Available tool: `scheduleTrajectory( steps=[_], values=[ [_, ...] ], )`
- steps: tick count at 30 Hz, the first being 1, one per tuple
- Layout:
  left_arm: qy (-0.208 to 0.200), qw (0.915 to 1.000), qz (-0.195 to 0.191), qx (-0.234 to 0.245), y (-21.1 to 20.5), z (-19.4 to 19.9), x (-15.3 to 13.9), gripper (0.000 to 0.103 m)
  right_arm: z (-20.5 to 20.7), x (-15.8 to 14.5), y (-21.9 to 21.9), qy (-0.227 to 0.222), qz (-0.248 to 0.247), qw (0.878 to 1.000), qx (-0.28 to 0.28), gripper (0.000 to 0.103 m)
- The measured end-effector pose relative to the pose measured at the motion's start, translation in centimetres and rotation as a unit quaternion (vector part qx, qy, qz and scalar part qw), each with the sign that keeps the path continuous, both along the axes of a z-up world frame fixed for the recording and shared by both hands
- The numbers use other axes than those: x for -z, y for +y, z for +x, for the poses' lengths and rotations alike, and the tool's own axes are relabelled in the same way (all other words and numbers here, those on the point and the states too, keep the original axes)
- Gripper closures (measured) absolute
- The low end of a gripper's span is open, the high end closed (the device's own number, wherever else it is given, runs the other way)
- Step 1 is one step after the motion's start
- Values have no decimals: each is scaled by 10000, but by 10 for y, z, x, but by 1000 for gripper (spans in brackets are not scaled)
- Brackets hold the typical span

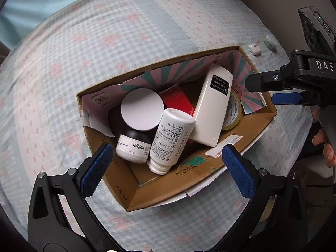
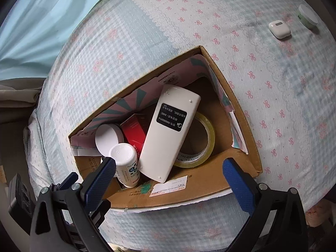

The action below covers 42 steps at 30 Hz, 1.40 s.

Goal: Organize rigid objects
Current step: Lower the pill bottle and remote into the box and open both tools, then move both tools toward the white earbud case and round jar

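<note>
An open cardboard box (image 1: 210, 180) (image 2: 199, 189) lies on the bed. Inside it, a white remote (image 1: 212, 109) (image 2: 168, 138) leans face down over a roll of clear tape (image 1: 233, 113) (image 2: 201, 151). Beside it lie a white pill bottle (image 1: 172, 138) (image 2: 126, 161), a black-and-white cream jar (image 1: 134, 145) with a white lid (image 2: 107, 139), and a red carton (image 1: 178, 100) (image 2: 134, 130). My left gripper (image 1: 166, 157) hangs open above the bottle and jar, holding nothing. My right gripper (image 2: 169, 166) is open above the remote's near end, also holding nothing.
A white earbud case (image 1: 254, 49) (image 2: 280, 29) and a small green-white jar (image 1: 271, 42) (image 2: 307, 16) sit on the checked bedcover (image 1: 126, 42) beyond the box's far right corner. Pale blue fabric (image 2: 42, 31) lies at the far left. A hand (image 1: 327, 147) holds the right tool.
</note>
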<state>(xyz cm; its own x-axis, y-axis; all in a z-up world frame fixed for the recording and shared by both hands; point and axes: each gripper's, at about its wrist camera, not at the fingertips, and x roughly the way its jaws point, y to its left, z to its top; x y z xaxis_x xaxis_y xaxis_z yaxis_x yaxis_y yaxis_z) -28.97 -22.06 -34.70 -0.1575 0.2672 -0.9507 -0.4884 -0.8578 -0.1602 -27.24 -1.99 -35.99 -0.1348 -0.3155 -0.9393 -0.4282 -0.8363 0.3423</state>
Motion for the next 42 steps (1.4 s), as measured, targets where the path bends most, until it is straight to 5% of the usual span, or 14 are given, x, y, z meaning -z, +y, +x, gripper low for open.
scheduleTrajectory(
  steps=[11,21,32,42],
  values=[
    [337,9986,-74,-394,-8,28,-64,0,14,-58,-16,399,70,9984,-391,2],
    [532,9935,66,-1004,14,51,-135,0,48,-124,3,847,765,9885,-988,2],
    [957,9860,133,-1357,93,88,-184,0,92,-186,96,1397,2077,9592,-1317,2],
    [1059,9793,199,-1716,208,89,-187,0,101,-206,225,1870,2295,9464,-1292,2]
  ],
)
